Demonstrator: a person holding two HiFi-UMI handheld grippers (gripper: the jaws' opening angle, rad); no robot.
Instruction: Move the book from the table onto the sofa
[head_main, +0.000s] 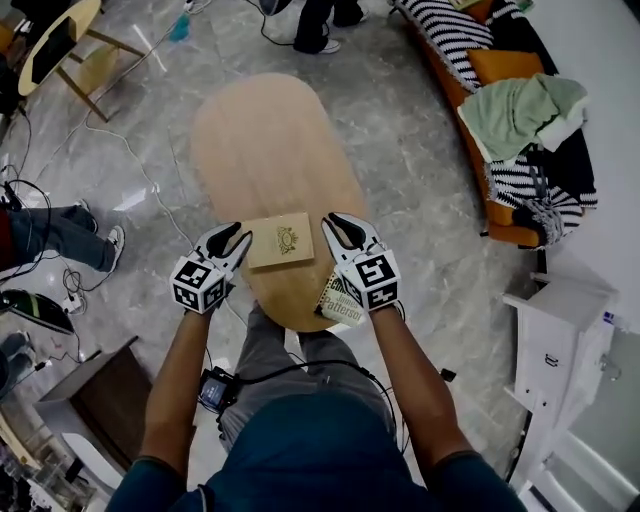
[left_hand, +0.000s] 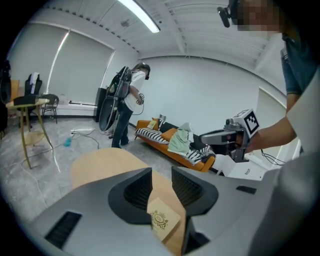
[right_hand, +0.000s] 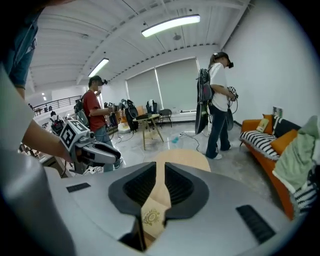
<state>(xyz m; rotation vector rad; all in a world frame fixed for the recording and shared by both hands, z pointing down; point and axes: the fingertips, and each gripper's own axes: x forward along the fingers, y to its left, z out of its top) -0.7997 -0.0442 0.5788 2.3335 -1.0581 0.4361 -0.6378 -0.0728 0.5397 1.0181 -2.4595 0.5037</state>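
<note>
At the far left of the head view, a person's jeans-clad legs (head_main: 55, 232) were seen on the grey marble floor (head_main: 400, 130), amid trailing cables. Next came the left gripper (head_main: 232, 240), held low over the near end of the oval wooden table (head_main: 260, 140). Its jaws were spread with a clear gap between them, and nothing was pinched. In the left gripper view only the tabletop and a corner of the book showed through that gap. The tan book (head_main: 281, 241), marked with a gold emblem on its cover, was lying flat on the near end of the table between the two grippers. Its left edge was just beside the left gripper's tips and its right edge just beside those of the right gripper (head_main: 336, 226). Whether either touched it could not be told. The right gripper's jaws were parted only narrowly, with nothing pressed between the pads. A second book (head_main: 338, 298), with printed lettering on its cover, was seen at the table's near rim, partly hidden beneath the right gripper. Further right, well apart from the table, stood the orange sofa (head_main: 478, 170), loaded with striped cushions (head_main: 445, 30) and a crumpled green cloth (head_main: 520, 110). A white cabinet (head_main: 555, 340) was placed at the far right.
</note>
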